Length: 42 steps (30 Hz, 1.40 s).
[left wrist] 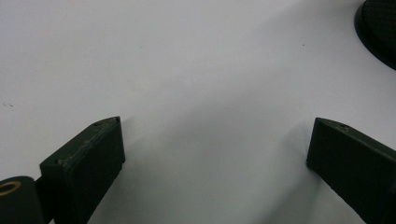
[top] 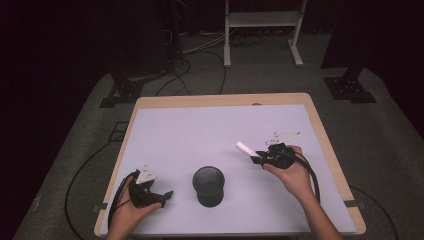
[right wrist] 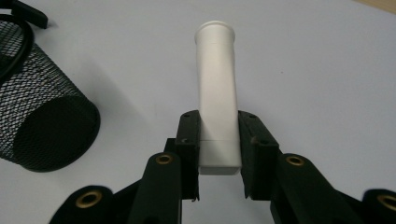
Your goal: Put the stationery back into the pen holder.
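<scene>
White tube (right wrist: 216,93), smooth plastic with flared rim, clamped in right gripper (right wrist: 218,149) above table (top: 200,125), beside black mesh cup (top: 208,186). Left gripper (left wrist: 215,144) jaws apart, nothing between.

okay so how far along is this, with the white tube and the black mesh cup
Done: the right gripper has its jaws clamped on the white tube near one end, and the tube looks lifted off the white table. In hand: carrying it, right of the black mesh cup. Left: the cup looks empty, so probably bring the tube over its mouth and drop it in. The left gripper waits open beside the cup.
</scene>
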### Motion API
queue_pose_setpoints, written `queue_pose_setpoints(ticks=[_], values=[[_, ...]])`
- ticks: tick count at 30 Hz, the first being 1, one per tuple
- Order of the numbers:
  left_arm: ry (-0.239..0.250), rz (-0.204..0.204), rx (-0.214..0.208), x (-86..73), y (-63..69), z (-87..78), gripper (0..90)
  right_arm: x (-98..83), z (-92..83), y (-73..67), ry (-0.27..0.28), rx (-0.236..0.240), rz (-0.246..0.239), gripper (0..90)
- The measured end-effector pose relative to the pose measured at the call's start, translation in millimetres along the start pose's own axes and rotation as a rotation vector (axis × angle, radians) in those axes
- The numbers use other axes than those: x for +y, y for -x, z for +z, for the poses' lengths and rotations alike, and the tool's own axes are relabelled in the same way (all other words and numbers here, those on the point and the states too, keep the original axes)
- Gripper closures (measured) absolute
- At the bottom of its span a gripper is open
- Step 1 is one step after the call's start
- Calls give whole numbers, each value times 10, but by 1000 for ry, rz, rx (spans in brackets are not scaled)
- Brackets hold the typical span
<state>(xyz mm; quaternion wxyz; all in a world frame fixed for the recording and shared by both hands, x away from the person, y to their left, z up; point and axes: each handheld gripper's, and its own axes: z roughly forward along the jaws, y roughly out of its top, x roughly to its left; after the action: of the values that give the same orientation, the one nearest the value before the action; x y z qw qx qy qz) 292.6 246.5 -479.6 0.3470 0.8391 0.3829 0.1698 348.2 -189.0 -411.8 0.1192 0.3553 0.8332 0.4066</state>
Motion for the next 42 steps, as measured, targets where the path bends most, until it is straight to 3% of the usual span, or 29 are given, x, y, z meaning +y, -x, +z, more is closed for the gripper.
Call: queue_pose_setpoints(ticks=[26,33,42], values=[[0,-1,-1,0,0,0,33,252,-335,-499,62,131,-112,705],[-1,-1,-1,1,-1,-1,33,284,-332,-617,64,164,-140,705],[-3,0,-1,1,-2,-1,33,314,-208,-790,36,208,-174,705]])
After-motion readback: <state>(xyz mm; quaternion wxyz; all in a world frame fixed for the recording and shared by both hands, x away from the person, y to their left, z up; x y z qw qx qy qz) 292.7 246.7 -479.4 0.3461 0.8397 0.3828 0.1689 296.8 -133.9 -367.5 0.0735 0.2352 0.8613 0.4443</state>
